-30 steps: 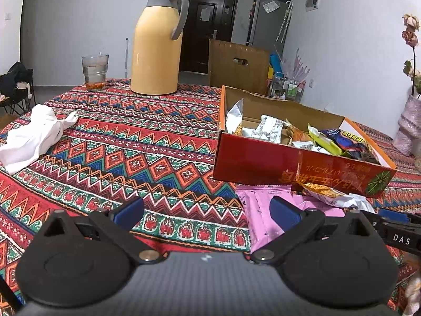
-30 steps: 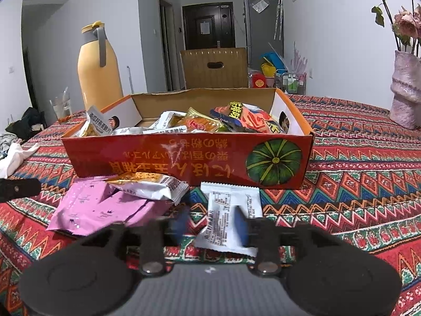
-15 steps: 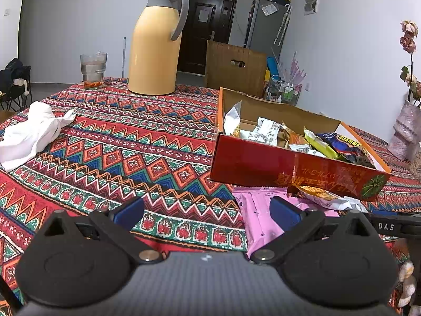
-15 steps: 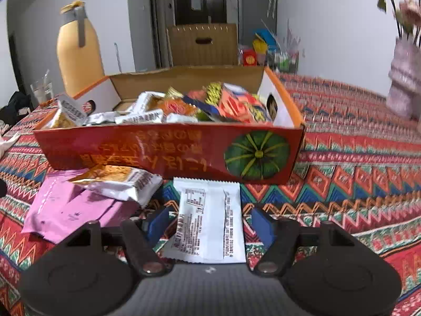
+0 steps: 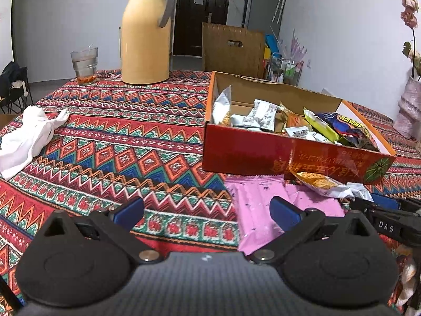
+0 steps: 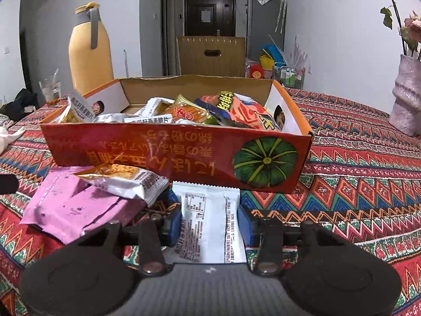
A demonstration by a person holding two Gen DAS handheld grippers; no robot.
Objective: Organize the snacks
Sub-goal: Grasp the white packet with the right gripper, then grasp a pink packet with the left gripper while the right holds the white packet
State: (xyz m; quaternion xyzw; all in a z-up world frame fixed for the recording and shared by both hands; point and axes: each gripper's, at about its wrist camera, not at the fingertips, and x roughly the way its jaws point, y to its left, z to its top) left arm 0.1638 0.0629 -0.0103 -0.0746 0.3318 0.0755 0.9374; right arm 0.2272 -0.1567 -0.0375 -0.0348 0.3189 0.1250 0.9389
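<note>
A red cardboard box (image 6: 158, 155) with a pumpkin picture holds several snack packets. In front of it a white snack packet (image 6: 208, 218) lies on the patterned tablecloth. My right gripper (image 6: 209, 218) is closing on it, its blue pads against the packet's two long sides. To the left lie pink packets (image 6: 71, 205) with an orange-and-silver packet (image 6: 123, 181) on top. My left gripper (image 5: 206, 208) stands open low over the cloth, its right finger above the pink packets (image 5: 263, 197), nothing between the pads. The box (image 5: 289, 155) is ahead of it to the right.
A yellow thermos (image 5: 144, 39) and a glass (image 5: 84, 64) stand at the table's far side. A crumpled white cloth (image 5: 26, 137) lies at the left. A pink vase (image 6: 406, 105) with flowers stands at the right. A brown cardboard piece (image 5: 232, 48) stands behind the table.
The right gripper's jaws widened around the white packet, then came in against its sides. The left gripper has stayed open, nearly still.
</note>
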